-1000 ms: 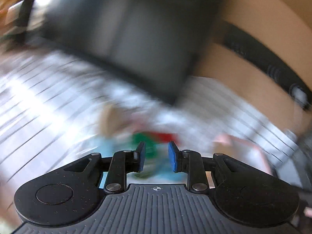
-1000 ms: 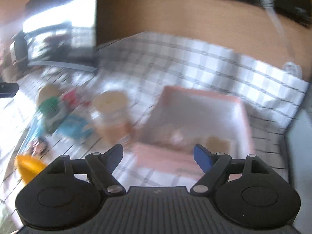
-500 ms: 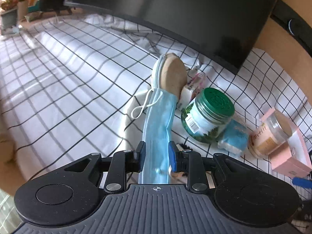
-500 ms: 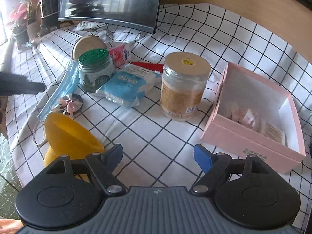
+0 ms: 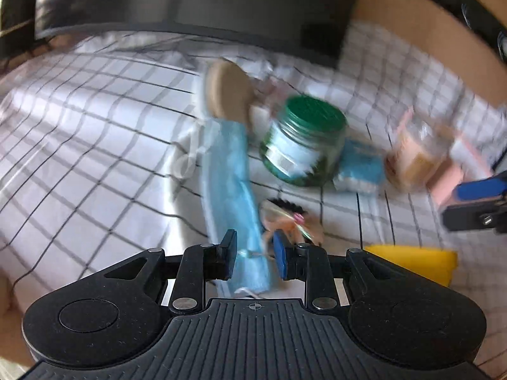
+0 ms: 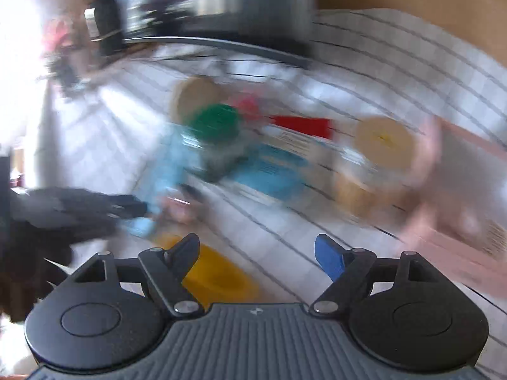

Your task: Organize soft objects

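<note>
A light blue face mask (image 5: 228,183) lies stretched out on the checked cloth (image 5: 95,158). Its near end passes between the fingertips of my left gripper (image 5: 255,253), whose jaws stand narrow with a gap to the mask on both sides. A small hair tie with a bow (image 5: 291,218) lies just right of that end. A blue tissue pack (image 5: 361,167) sits beside a green-lidded jar (image 5: 304,142). My right gripper (image 6: 256,253) hangs wide open over the cloth with nothing between its fingers. Its view is blurred, and the left gripper (image 6: 139,209) shows at its left, by the mask (image 6: 171,164).
A round tan pad (image 5: 228,95) rests on the mask's far end. A tan-lidded clear jar (image 6: 380,145) and an open pink box (image 6: 459,190) stand to the right. A yellow object (image 6: 215,272) lies under my right gripper. A dark monitor (image 5: 221,6) stands behind.
My left gripper came down over the mask's near end and has stayed there. My right gripper swung left, away from the pink box toward the yellow object. Neither gripper's jaws changed width.
</note>
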The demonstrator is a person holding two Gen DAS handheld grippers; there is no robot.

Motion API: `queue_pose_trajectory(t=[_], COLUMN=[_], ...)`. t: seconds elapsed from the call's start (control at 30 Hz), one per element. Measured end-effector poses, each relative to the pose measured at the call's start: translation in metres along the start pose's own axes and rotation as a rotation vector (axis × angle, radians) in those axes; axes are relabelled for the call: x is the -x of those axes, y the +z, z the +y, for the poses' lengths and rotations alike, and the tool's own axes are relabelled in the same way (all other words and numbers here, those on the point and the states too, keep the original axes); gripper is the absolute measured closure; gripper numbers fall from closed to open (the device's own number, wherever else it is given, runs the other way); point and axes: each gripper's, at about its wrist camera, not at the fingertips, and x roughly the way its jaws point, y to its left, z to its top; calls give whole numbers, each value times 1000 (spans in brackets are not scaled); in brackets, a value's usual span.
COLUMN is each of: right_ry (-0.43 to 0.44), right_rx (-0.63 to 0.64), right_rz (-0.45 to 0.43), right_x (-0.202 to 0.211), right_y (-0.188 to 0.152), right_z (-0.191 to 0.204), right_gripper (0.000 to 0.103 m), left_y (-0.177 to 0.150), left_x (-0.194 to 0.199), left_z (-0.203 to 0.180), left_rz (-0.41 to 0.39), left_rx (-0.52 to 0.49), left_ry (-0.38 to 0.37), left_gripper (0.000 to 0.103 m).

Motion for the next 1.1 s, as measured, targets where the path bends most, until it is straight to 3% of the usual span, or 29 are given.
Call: queue_pose_trajectory(t=[0.13, 0.2, 0.33, 0.4, 0.47, 0.57, 0.7, 0.87, 1.1], right_ry=[95, 79, 33, 14, 29, 42, -1, -62, -39], right_rx=[74, 159, 248, 241, 214, 191, 160, 141, 191], right_rz=[108, 169, 270, 300, 281, 203, 175, 162, 169], right_x=[-49, -77, -119, -127, -118, -94, -83, -82, -89], right_y=[38, 48, 51, 48, 48, 48, 42, 30, 17], right_z=[38, 56, 72, 69, 64, 55, 40, 24, 23], right_gripper=[29, 43, 50, 78, 91, 93, 93, 93, 92], left_y=[9, 10, 8, 8, 11, 21, 30, 35, 31], left_x=[19, 25, 27, 23, 19, 9, -13, -40, -61], left_z=[35, 50, 68, 69, 64, 48, 25, -6, -19], left_rz=[-32, -34, -25, -22, -23, -24, -11, 18, 56], left_rx=[108, 166, 240, 247, 245, 219, 176, 69, -18], left_ry=[21, 8, -11, -16, -33, -51, -35, 46, 235], left_gripper=[75, 75, 75, 75, 75, 75, 75, 75, 75])
